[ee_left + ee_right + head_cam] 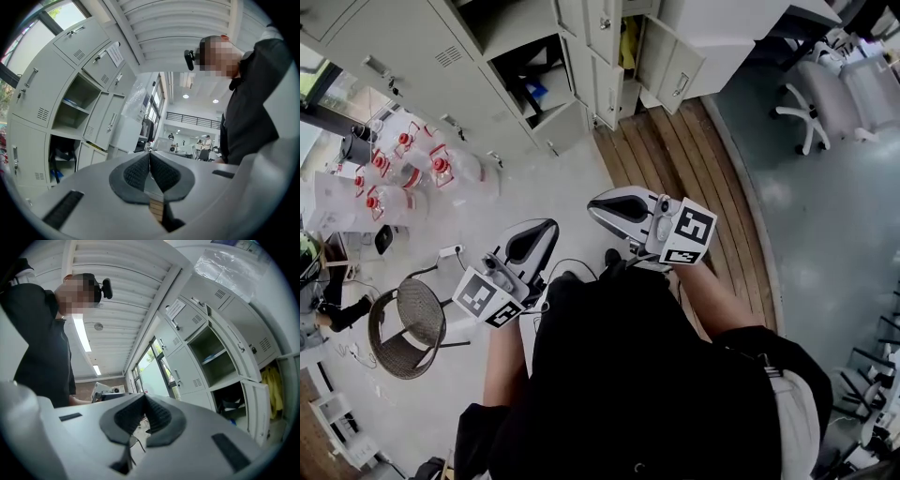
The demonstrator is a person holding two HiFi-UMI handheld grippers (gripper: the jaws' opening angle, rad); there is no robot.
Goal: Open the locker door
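The bank of grey lockers [422,66] runs along the top of the head view, well ahead of both grippers. One column stands open [530,80] with dark things inside, and one low door [675,70] hangs ajar. My left gripper [546,230] is shut with nothing in it and points up toward the lockers. My right gripper [600,208] is shut and empty beside it. In the left gripper view the shut jaws [149,153] face open shelves [70,110] and closed doors with handles [111,123]. Beyond the right gripper's [144,398] shut jaws I see open compartments [213,355] and an ajar door [255,411].
Several water jugs with red caps [403,159] stand on the floor at the left by the lockers. A wicker chair [417,314] is at my lower left. A wooden floor strip [675,159] curves ahead on the right, with an office chair [806,108] beyond it.
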